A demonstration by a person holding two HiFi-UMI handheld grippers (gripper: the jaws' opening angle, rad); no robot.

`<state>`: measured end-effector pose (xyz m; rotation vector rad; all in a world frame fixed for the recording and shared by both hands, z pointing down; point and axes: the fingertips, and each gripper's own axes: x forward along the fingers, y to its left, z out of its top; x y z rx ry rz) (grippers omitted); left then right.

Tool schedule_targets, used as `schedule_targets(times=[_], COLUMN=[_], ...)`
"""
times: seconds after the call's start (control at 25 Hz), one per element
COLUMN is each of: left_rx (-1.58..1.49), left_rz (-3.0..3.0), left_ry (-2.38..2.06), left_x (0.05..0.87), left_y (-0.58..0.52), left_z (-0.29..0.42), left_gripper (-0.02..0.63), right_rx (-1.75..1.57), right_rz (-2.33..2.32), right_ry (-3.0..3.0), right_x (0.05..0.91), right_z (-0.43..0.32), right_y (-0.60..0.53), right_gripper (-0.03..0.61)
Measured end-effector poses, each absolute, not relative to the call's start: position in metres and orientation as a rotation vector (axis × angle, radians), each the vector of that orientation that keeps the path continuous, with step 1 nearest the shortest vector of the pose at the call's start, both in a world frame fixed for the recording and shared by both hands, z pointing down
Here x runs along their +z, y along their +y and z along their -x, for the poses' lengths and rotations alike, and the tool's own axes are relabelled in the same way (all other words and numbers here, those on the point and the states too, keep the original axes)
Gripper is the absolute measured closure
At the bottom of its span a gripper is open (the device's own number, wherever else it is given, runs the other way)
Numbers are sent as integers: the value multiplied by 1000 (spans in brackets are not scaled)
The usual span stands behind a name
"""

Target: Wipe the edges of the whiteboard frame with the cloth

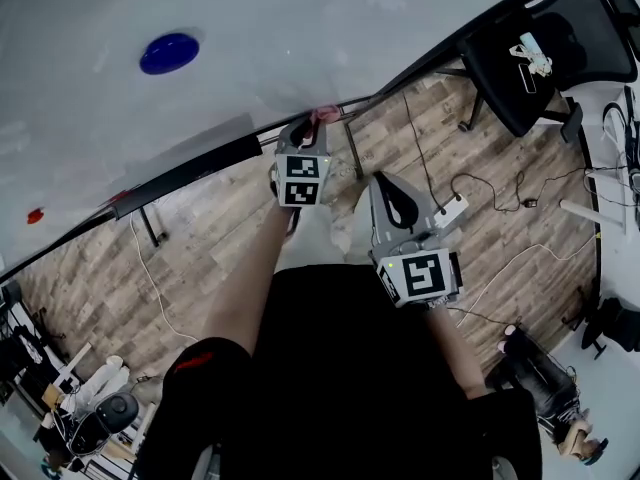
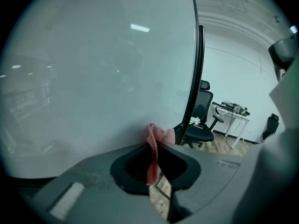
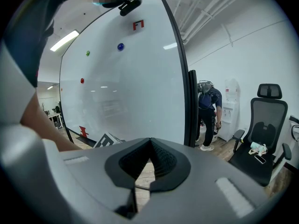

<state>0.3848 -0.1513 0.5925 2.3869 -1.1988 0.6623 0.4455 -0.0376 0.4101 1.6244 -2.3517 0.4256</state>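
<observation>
head view, item list. whiteboard (image 1: 250, 38): large, white, fills the upper left. dark frame (image 1: 200, 171): runs along the board's lower edge and seems to turn upward near the left tool. cloth (image 1: 325, 116): pink, small, pinched in the left tool (image 1: 316, 126), sitting at the frame close to what looks like the board's lower right corner.

left tool, state: jaws closed tight on the cloth, nothing else held. right tool (image 1: 386, 181), state: jaws closed together with nothing between them, held back over the wooden floor (image 1: 480, 228), well apart from the frame.

cloth, orientation: narrow strip. its long axis lies along the jaws. one end trails down through the jaw opening; the bunched end pokes past the tips toward the board face, just left of the upright frame edge. frame edge here: long axis upright in the left gripper view.

step in hand, as judged: wiping the frame near that corner. handling notes: only a small tuft is exposed, so press that tuft, not the hard tips, onto the dark strip. slide along the strip's length, not across it. grip firmly so the cloth does not pull out.
</observation>
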Motion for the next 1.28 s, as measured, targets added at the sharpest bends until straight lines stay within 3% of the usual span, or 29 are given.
schedule_targets(times=[1.28], left_rx=[680], left_rz=[-2272], left_ry=[-1329], left_x=[589], left_y=[-143], left_z=[-327], left_gripper=[577], right_rx=[412], right_rz=[-1530], right_ry=[-2433], right_x=[412], right_z=[-409], right_y=[-44], right_gripper=[577])
